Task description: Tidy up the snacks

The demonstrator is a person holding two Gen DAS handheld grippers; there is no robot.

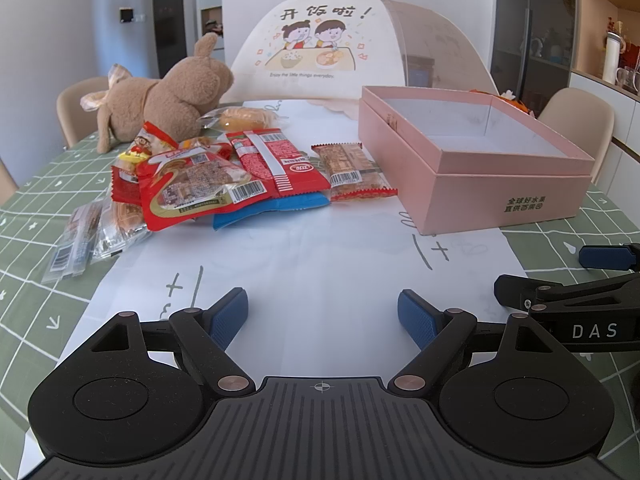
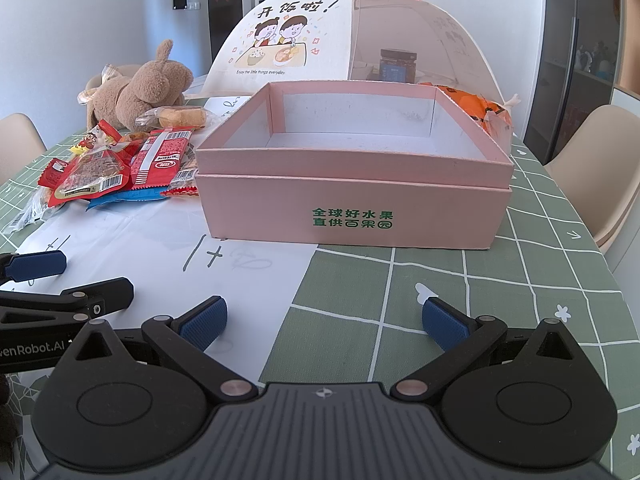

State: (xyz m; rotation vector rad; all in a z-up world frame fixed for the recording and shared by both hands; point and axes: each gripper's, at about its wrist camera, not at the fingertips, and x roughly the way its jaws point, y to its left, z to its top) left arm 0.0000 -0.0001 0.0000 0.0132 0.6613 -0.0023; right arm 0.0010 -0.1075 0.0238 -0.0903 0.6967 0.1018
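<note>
Both the left gripper (image 1: pixel 322 316) and the right gripper (image 2: pixel 324 322) hang with fingers wide, holding nothing. The snack packets (image 1: pixel 224 176) lie heaped toward the tabletop's left edge, beside the empty pink box (image 1: pixel 472 164). Overlapping, slippery wrappers could drag neighbours along. The red wafer pack (image 1: pixel 276 160) runs lengthwise, near-to-far.

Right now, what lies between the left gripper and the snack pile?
Nothing stands there: in the left wrist view only bare white paper with handwritten marks stretches from the open left gripper to the snack pile.
</note>
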